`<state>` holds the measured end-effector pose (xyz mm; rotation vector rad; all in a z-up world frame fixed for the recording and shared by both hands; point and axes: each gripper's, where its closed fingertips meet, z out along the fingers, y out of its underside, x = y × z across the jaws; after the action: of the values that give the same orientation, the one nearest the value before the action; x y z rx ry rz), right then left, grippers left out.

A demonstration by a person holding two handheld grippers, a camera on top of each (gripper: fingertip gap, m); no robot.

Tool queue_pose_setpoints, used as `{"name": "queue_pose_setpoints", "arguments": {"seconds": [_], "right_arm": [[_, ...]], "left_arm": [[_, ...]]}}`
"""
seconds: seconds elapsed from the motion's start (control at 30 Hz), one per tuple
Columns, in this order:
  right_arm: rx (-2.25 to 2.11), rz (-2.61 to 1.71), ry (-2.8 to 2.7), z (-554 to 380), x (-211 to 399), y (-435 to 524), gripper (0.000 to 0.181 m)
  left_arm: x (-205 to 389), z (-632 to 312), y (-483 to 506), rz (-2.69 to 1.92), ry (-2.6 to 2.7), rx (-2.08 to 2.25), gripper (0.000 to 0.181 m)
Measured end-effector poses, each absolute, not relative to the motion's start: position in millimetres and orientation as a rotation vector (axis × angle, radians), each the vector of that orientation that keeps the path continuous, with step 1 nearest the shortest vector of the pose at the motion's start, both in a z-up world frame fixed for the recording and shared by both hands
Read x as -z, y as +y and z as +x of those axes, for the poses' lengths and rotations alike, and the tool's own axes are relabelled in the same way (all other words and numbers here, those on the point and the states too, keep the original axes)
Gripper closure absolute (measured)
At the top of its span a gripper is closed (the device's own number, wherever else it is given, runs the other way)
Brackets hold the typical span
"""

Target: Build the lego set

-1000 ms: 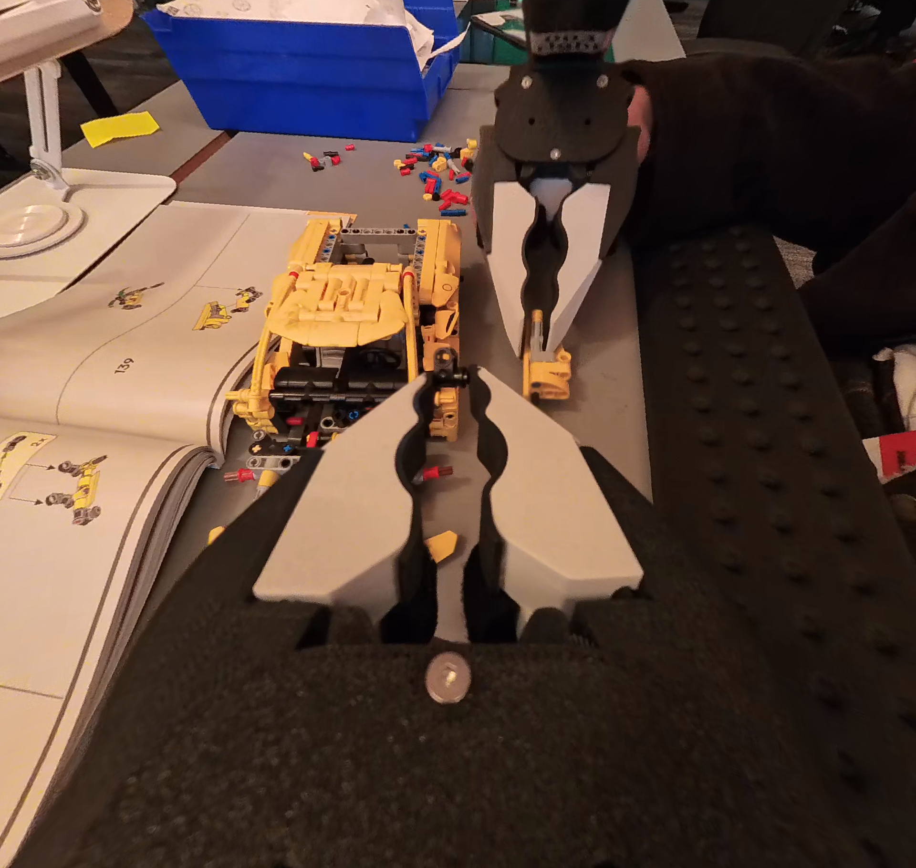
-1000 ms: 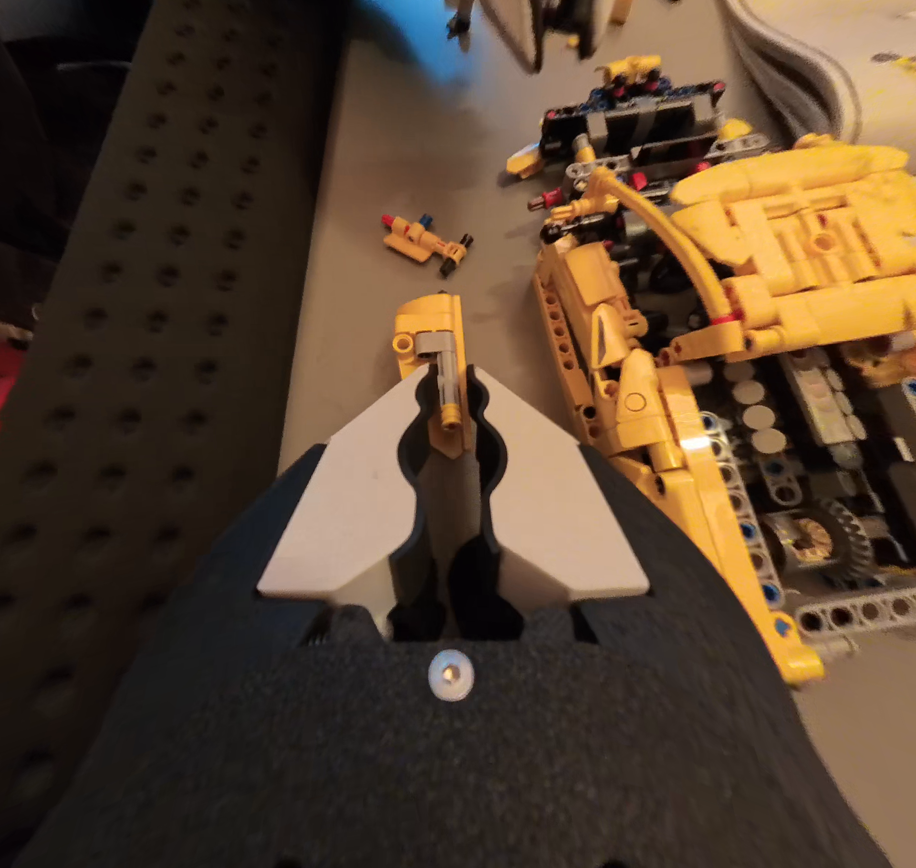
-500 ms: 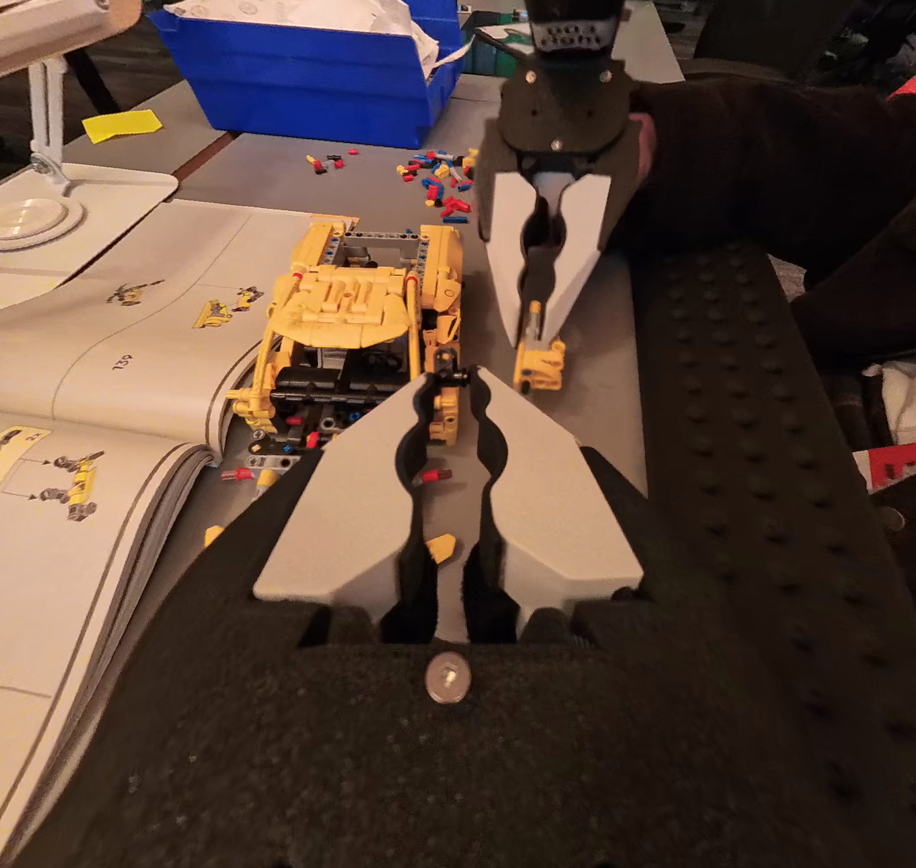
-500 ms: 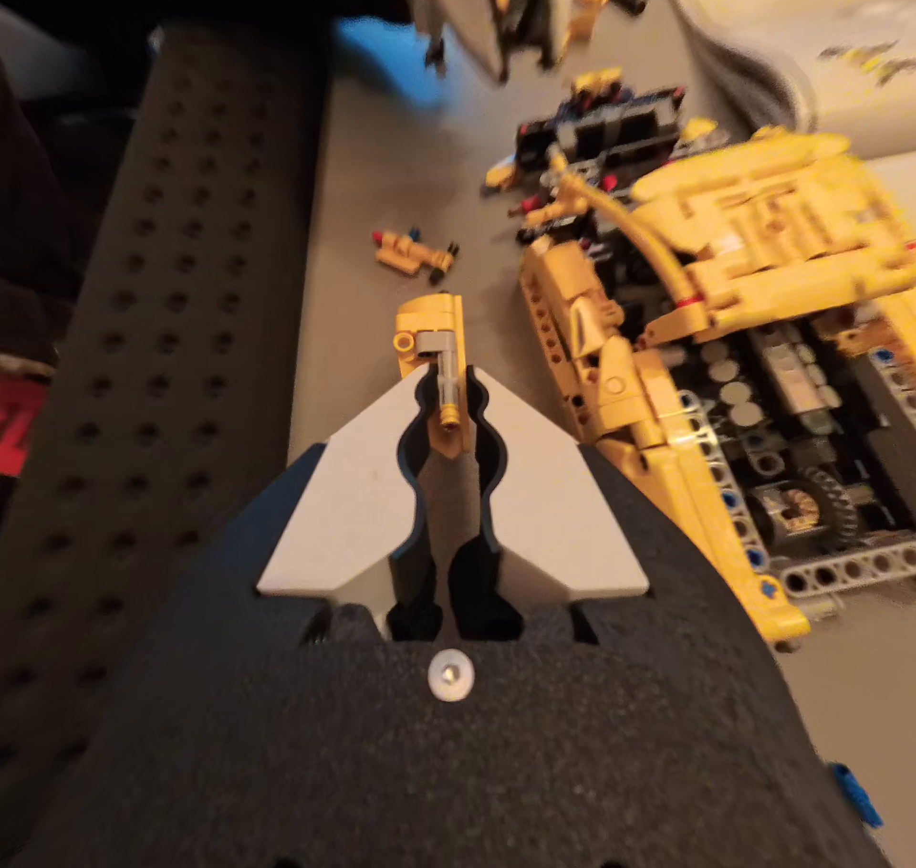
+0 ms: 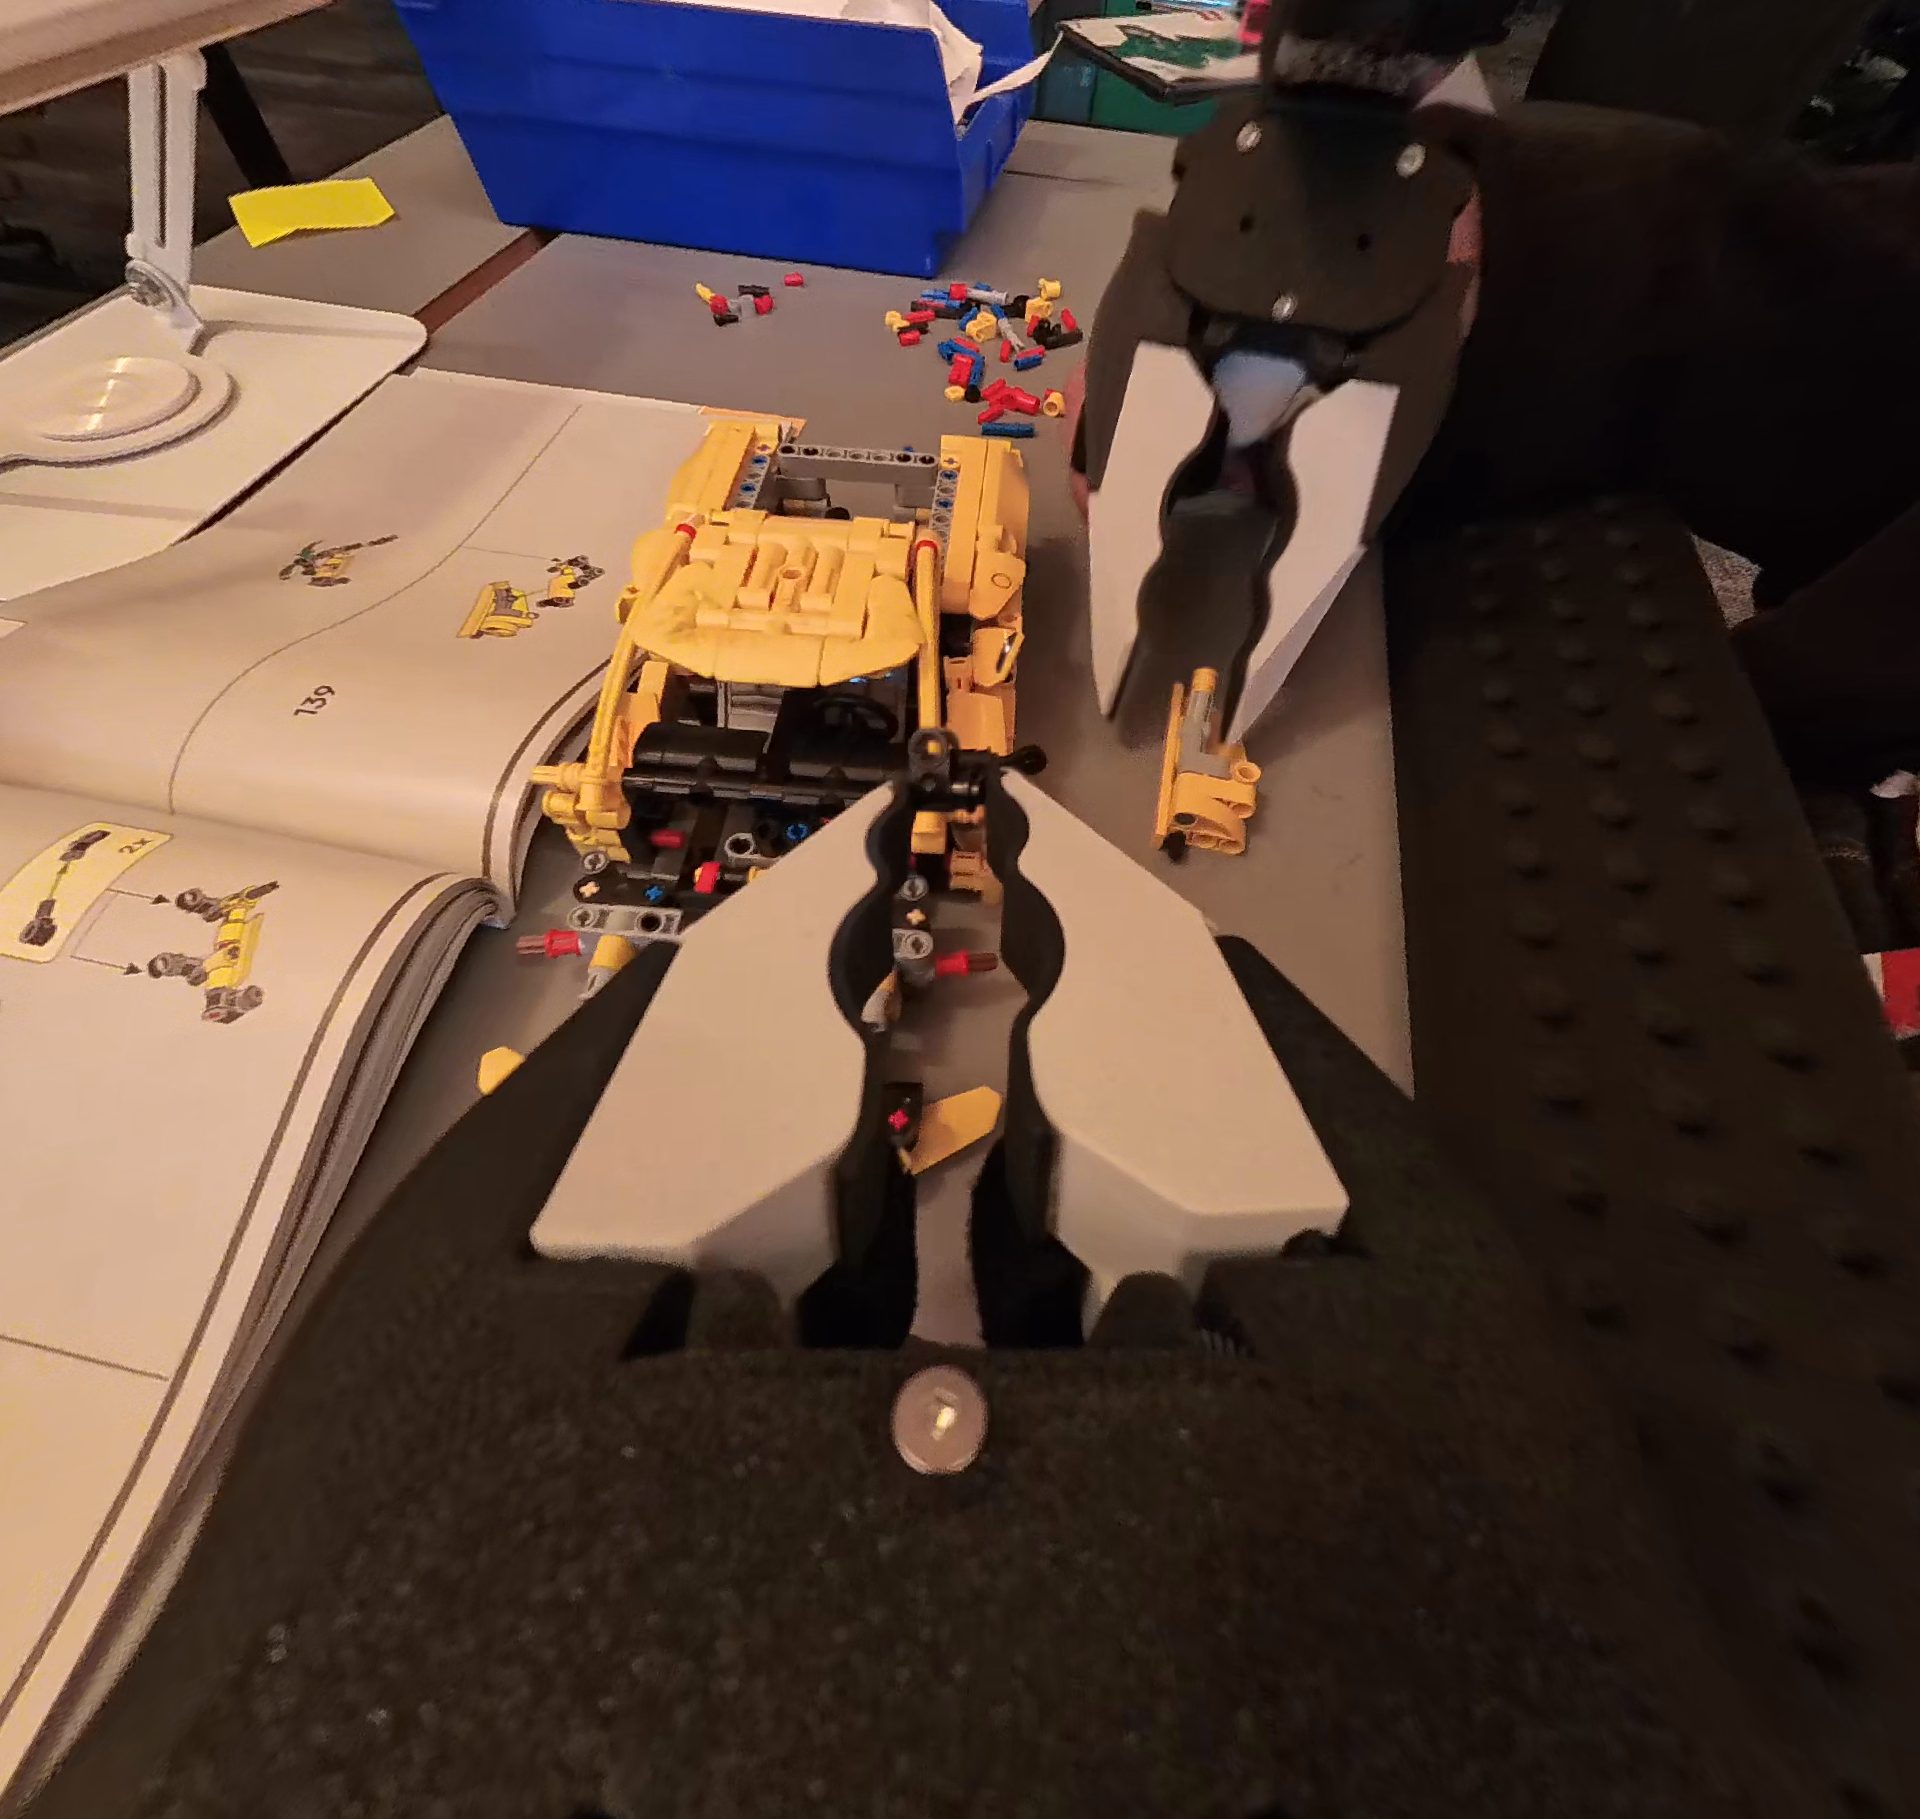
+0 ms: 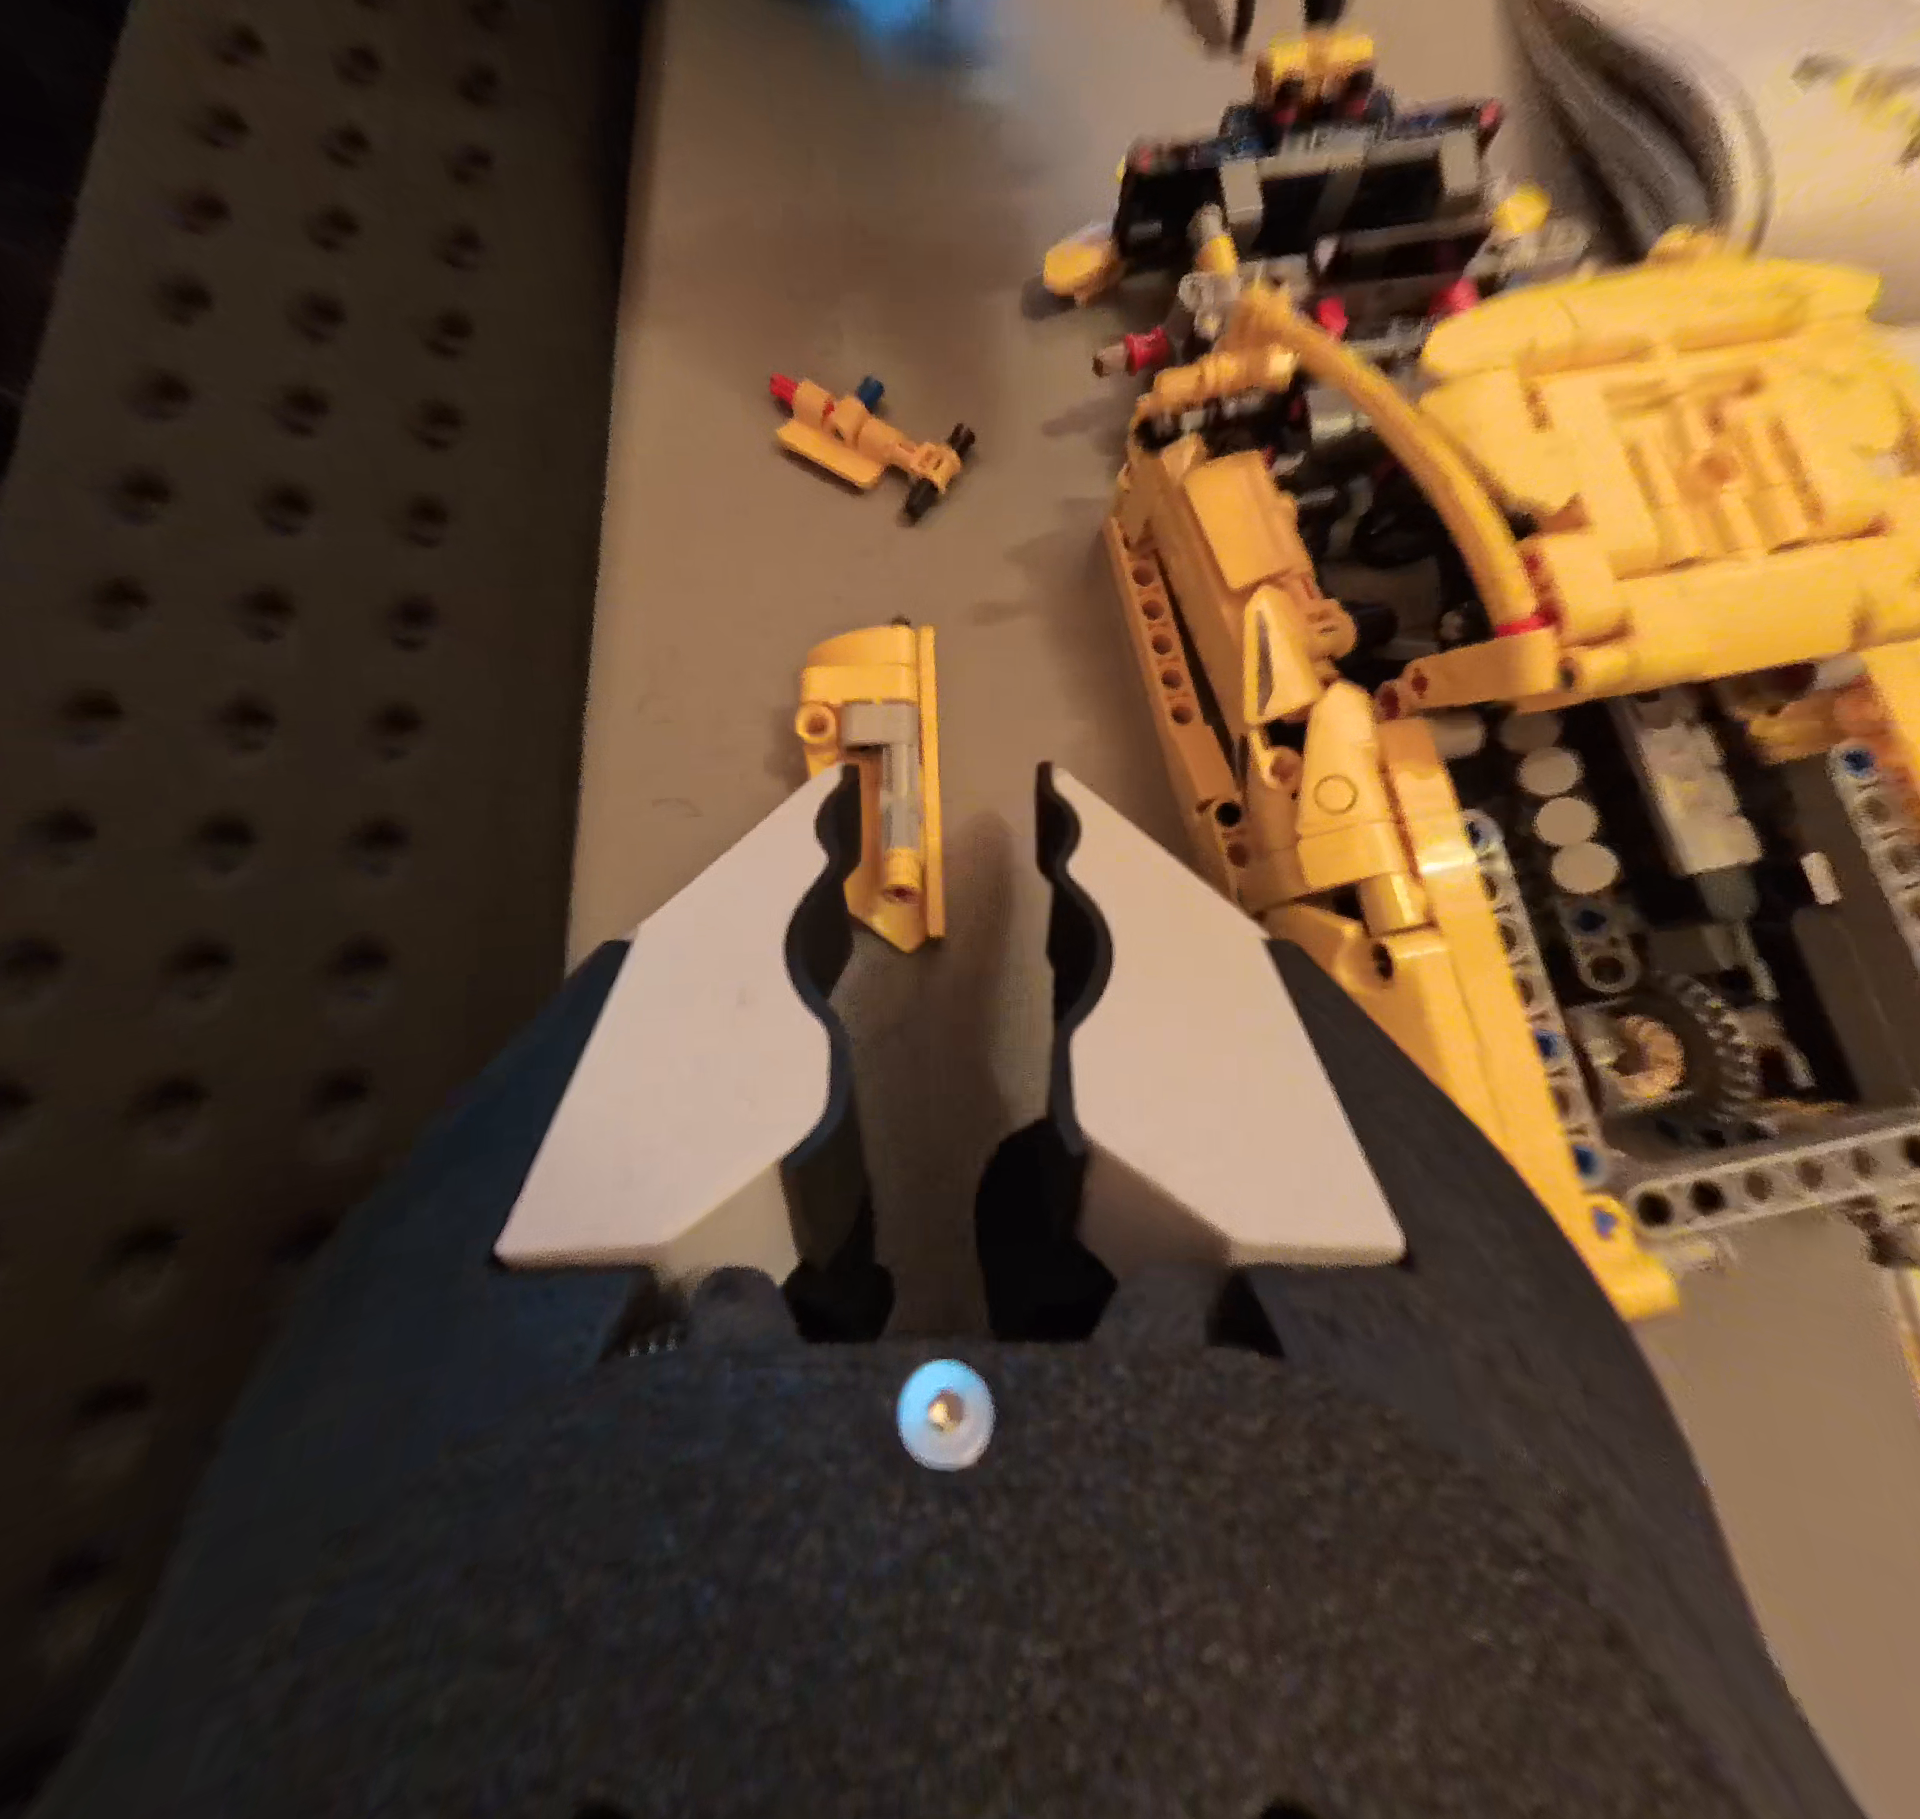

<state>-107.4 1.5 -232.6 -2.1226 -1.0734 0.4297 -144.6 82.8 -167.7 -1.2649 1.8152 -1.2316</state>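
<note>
Right hand-held gripper (image 6: 940, 793): now parted, yellow subassembly (image 6: 883, 782) released onto bench (image 6: 727, 315), between fingertips. Left hand-held gripper (image 5: 943, 787): clamped on small black connector (image 5: 940, 767). Regrasp likely.

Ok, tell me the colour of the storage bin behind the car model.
Blue bin, seen best in the left wrist view.

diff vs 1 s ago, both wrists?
The right gripper opened and let go of the small yellow sub-assembly, which now lies on the table beside its left finger. The left gripper remains shut on a small black piece. The yellow car has not moved.
</note>
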Motion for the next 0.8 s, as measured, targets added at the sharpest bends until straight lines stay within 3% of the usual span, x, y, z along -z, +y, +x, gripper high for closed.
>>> {"name": "queue_pose_setpoints", "arguments": {"seconds": [0.17, 0.43, 0.7, 0.8], "right_arm": [[-0.467, -1.954, -1.237, -150.1, 191.1, 12.1, 0.151], [-0.401, -2.061, -1.566, -184.4, 242.6, 32.8, 0.158], [-0.4, -2.046, -1.576, -187.4, 240.3, 42.3, 0.161], [-0.455, -2.069, -1.593, -189.9, 242.5, 37.2, 0.17]], "left_arm": [[166.8, -144.8, 91.3, -1.283, 1.791, 1.225, 0.168], [149.1, -149.1, 112.6, -1.318, 1.674, 1.273, 0.169], [143.3, -150.1, 109.0, -1.298, 1.672, 1.292, 0.168], [143.1, -150.3, 109.1, -1.298, 1.672, 1.29, 0.169]]}}
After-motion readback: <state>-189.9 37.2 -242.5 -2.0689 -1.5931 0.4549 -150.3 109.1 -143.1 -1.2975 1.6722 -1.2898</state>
